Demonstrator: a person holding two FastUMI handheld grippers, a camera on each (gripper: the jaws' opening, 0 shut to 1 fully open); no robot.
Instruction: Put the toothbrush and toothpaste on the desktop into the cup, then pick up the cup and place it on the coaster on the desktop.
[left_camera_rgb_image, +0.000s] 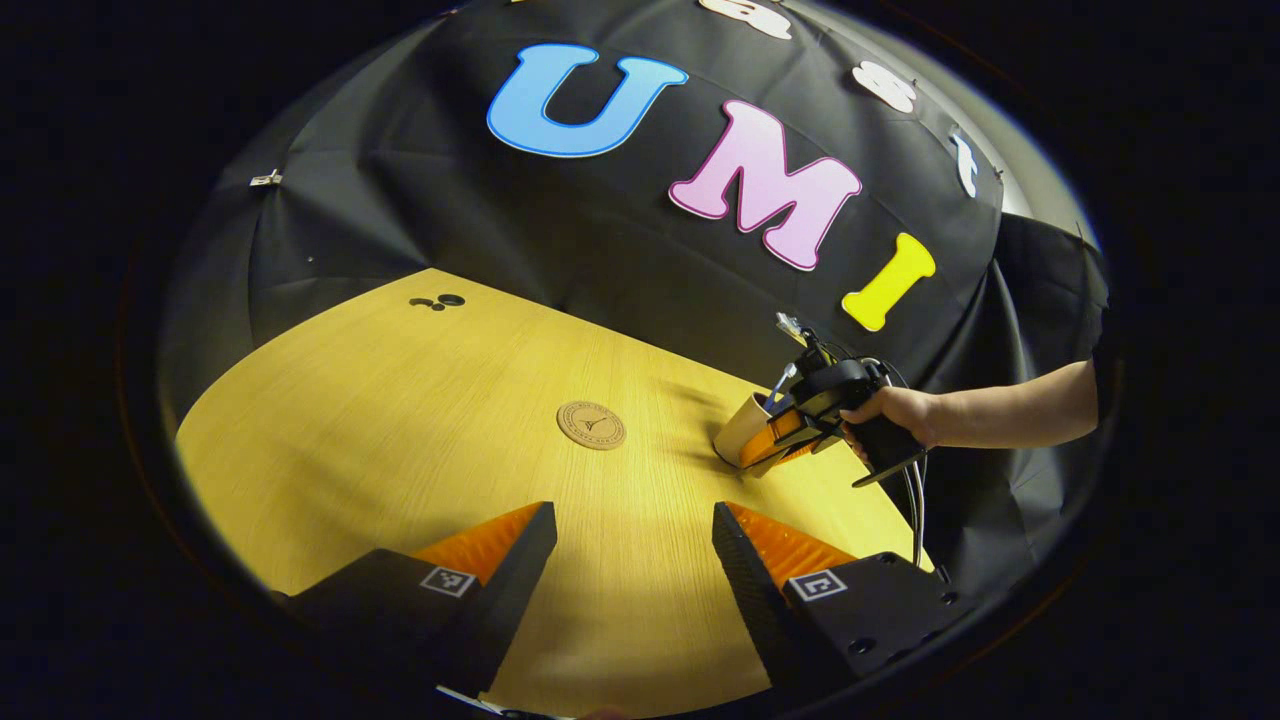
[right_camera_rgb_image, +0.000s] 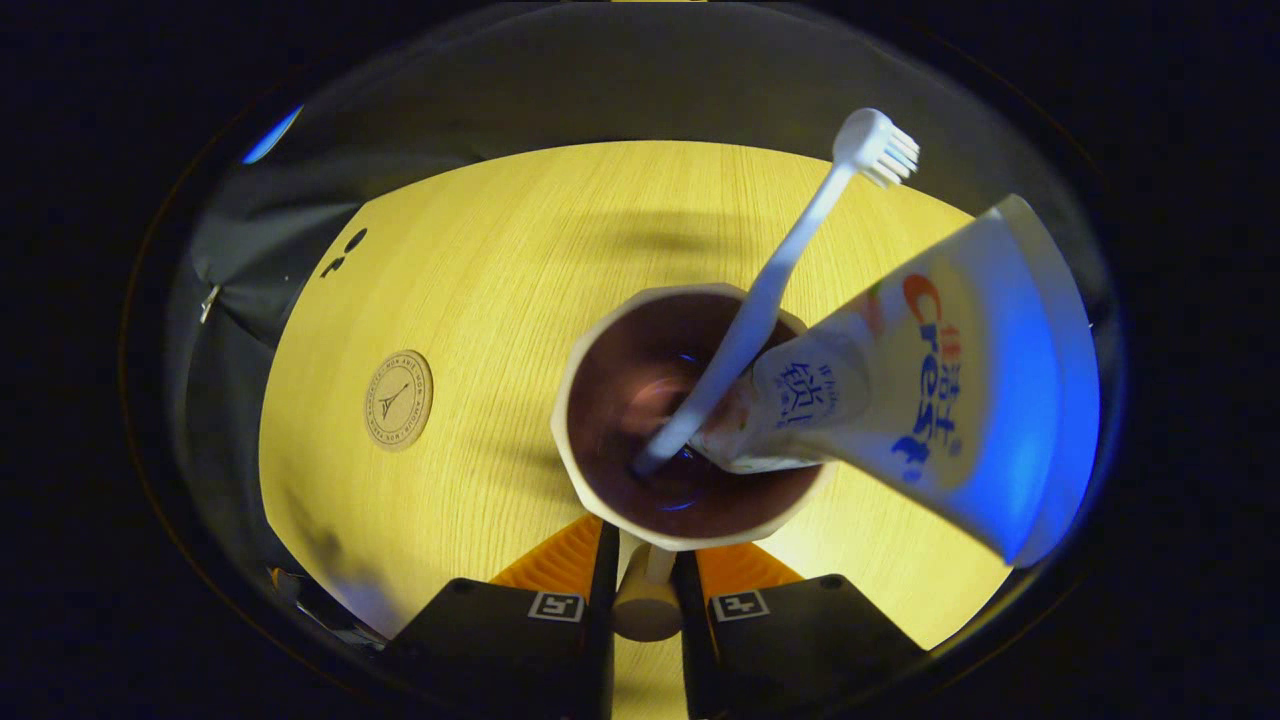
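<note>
Cream cup (right_camera_rgb_image: 690, 410) holds a white toothbrush (right_camera_rgb_image: 765, 295) and toothpaste tube (right_camera_rgb_image: 930, 390) — right gripper (right_camera_rgb_image: 645, 585) clamps its handle; left gripper (left_camera_rgb_image: 635, 555) gapes wide, coaster (left_camera_rgb_image: 591, 425) apart.

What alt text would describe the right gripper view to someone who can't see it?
The right tool grips the handle of a cup holding a white toothbrush and toothpaste tube. The cup sits over a wooden desktop, with a round coaster off to the left.
</note>
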